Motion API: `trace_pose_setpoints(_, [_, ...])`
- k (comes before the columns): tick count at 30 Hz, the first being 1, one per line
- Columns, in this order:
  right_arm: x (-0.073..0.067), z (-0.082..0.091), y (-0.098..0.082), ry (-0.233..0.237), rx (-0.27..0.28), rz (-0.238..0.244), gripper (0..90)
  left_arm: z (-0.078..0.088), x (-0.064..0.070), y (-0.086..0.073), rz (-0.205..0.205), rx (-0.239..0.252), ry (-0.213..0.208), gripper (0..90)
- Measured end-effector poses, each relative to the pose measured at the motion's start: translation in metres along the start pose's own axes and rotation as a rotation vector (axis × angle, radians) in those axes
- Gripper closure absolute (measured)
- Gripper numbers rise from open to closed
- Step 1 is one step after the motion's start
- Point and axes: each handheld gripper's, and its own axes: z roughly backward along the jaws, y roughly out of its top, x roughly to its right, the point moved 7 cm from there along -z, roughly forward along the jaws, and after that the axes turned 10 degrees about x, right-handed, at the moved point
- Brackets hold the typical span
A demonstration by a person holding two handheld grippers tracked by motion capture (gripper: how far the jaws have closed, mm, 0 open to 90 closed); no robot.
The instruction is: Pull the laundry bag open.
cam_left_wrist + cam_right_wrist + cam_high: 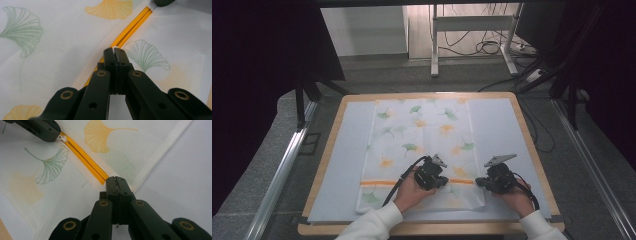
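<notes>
Table (532, 150) bears leaf-print cloth (422, 135); left tool (115, 51), right tool (116, 180) pinch orange stripe (85, 160).

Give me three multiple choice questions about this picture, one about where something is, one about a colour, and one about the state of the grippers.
1. Where on the cloth bag does the zipper run?
A. Across the end near the person
B. Across the far end
C. Lengthwise down the middle

2. What colour is the zipper?
A. Blue
B. Orange
C. Black

3. How do the jaws of the left gripper and right gripper stand?
A. Both wide open
B. One open, one shut
C. Both closed

Answers:
1. A, the high view shows the stripe crossing the bag just ahead of the hands.
2. B, both gripper views show an orange-yellow strip.
3. C, each gripper view shows its two jaws pressed together at the zipper line.
</notes>
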Motion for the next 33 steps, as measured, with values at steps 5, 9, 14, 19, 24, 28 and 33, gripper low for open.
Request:
trace_pose_setpoints(5, [0.0,0.0,0.0,-0.001,0.0,-0.001,89.7,0.005,-0.005,-0.004,0.009,0.006,0.002,90.0])
trace_pose_setpoints(9, [0.0,0.0,0.0,-0.001,0.0,-0.002,89.7,0.012,-0.011,-0.01,0.02,0.009,0.001,90.0])
trace_pose_setpoints(14, [0.0,0.0,0.0,-0.001,0.0,-0.002,89.7,0.017,-0.015,-0.015,0.021,0.01,0.001,90.0])
trace_pose_setpoints(19, [0.0,0.0,0.0,0.001,0.001,-0.001,89.6,0.02,-0.017,-0.017,0.026,0.013,0.007,90.0])
trace_pose_setpoints(24, [0.0,0.0,0.0,0.003,0.002,-0.003,89.7,0.025,-0.021,-0.021,0.032,0.012,0.012,90.0])
trace_pose_setpoints(28, [0.0,0.0,0.0,0.003,0.002,-0.002,89.7,0.029,-0.024,-0.024,0.038,0.015,0.017,90.0])
trace_pose_setpoints(33, [0.0,0.0,0.0,0.002,0.003,0.0,89.6,0.035,-0.029,-0.029,0.045,0.018,0.022,90.0])
